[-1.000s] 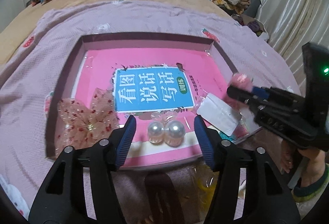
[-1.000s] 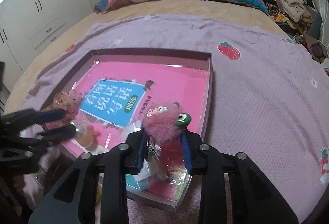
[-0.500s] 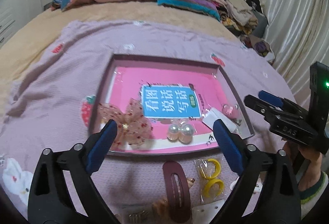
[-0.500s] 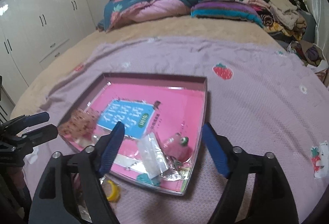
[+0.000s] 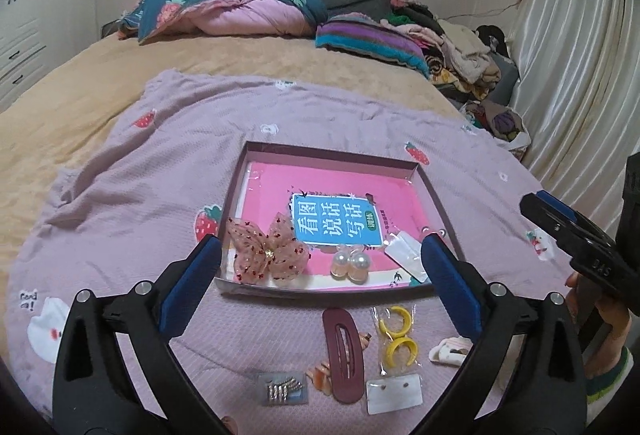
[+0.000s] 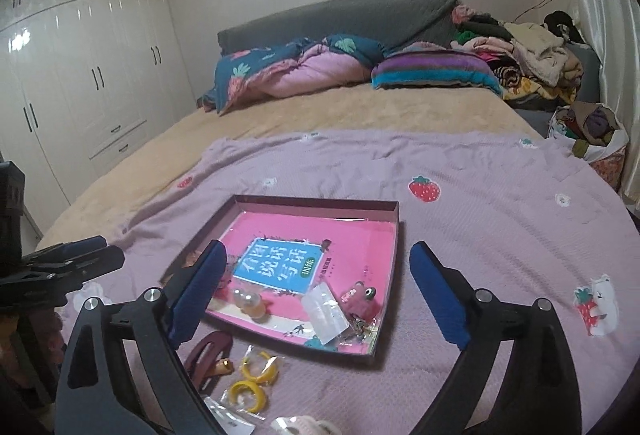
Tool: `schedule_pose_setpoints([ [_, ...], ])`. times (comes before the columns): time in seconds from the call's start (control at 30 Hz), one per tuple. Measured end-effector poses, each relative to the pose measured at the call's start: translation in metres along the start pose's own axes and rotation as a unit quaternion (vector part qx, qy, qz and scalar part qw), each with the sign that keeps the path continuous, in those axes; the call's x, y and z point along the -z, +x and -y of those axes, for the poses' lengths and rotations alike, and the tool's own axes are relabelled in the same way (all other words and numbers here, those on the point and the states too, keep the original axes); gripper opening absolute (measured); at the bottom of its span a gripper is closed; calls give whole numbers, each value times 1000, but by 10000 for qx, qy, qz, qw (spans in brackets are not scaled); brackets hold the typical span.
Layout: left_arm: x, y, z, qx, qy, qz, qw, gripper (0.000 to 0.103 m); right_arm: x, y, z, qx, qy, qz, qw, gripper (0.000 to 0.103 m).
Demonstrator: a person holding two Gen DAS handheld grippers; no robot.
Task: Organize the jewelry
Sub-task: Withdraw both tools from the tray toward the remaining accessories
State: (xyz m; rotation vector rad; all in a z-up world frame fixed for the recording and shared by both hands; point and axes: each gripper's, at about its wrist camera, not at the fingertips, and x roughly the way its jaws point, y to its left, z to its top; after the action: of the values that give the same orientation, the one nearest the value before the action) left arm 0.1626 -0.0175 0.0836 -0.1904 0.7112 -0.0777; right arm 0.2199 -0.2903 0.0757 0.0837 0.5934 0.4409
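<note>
Left wrist view: tray [image 5: 436, 191] sits on the lilac blanket [image 5: 120, 171], a pink book [image 5: 332, 223] lining its floor. In it: lace bow [image 5: 266, 253], pearl pair [image 5: 350, 265], a clear packet [image 5: 406, 259]. Right wrist view adds the pink fuzzy clip [image 6: 358, 301] at the tray's near right corner, beside the packet.

Left gripper [image 5: 320, 287]: jaws wide, having just been opening, nothing between the pads. Right gripper [image 6: 316, 293]: likewise wide, just been opening, empty; the fuzzy clip lies free in the tray below it.

Still outside, on the blanket just in front of the tray: maroon clip [image 5: 344, 349], yellow hoops [image 5: 398, 335] in a bag, an orange-brown piece [image 5: 320, 377] beside the clip, a small pack of silver bits [image 5: 284, 389], a white card [image 5: 394, 393], a pale item [image 5: 448, 351] near the right finger.

Judgement: roughly four pieces placed, about six left. Task is partway; both grippers are free for the next pick.
</note>
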Motion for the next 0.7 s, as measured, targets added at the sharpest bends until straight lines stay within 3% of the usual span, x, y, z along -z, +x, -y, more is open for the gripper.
schedule_pose_setpoints([
  [0.3,6,-23,-5,11,3,140,9999,93,5,-32,-15,27,-35,174,9998,93],
  [0.7,22,-38,-12,22,29,147,9999,93,25,-52,-27,76,-39,87,9999,93],
])
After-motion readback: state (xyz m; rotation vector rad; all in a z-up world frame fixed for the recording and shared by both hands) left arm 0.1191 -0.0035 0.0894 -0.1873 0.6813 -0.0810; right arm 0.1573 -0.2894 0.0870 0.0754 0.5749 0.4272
